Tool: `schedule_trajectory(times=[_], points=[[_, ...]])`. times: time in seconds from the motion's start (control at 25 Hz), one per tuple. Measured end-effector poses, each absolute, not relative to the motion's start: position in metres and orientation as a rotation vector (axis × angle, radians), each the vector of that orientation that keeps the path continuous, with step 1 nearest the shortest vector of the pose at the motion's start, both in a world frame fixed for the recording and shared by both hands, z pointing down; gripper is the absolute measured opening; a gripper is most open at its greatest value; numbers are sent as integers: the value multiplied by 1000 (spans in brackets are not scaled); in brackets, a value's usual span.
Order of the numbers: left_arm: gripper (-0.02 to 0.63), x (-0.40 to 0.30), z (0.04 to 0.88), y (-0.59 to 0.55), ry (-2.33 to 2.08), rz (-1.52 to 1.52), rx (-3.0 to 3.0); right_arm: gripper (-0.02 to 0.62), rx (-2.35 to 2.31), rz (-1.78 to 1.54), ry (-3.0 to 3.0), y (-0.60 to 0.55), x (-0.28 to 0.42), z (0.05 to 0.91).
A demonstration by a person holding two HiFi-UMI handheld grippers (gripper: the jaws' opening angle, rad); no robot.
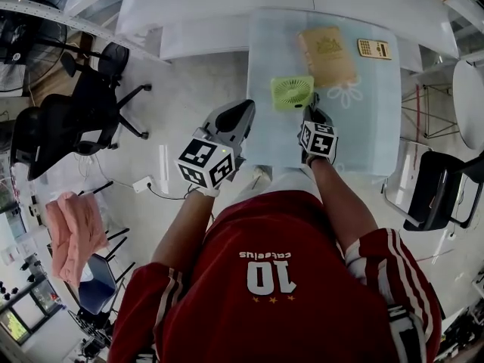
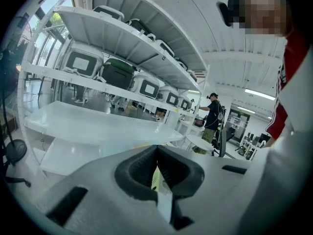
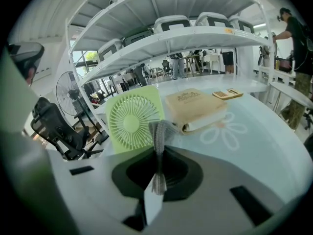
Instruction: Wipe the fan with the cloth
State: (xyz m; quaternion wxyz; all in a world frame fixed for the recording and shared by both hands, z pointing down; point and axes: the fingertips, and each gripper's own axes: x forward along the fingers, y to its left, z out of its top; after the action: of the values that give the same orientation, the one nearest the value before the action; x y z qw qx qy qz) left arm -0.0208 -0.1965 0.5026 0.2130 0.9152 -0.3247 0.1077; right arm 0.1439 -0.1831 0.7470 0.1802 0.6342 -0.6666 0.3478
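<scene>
Square lime-green plastic fan, with a round ribbed grille, rests on the pale blue table. Right gripper is clamped on a thin grey woven cloth just before the fan. Left gripper is closed, apparently empty.

1. We see the fan as a small, square, light-green unit with a round radial grille and a plain hub. It sits on the pale blue table near its front left edge, with the grille turned toward the right gripper. We can't tell whether it stands upright or leans back.
2. We see the cloth as a narrow grey ribbed strip pinched between the right gripper's closed jaws. Its top end sticks up and flops over near the fan's lower right corner; we can't tell if they touch.
</scene>
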Motion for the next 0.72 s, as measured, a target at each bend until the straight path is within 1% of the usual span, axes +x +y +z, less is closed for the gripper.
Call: schedule_trajectory(times=[0.72], points=[[0,-44,500,-186,-944,313,2535,15,1743,976,-1924,-184,118,746]])
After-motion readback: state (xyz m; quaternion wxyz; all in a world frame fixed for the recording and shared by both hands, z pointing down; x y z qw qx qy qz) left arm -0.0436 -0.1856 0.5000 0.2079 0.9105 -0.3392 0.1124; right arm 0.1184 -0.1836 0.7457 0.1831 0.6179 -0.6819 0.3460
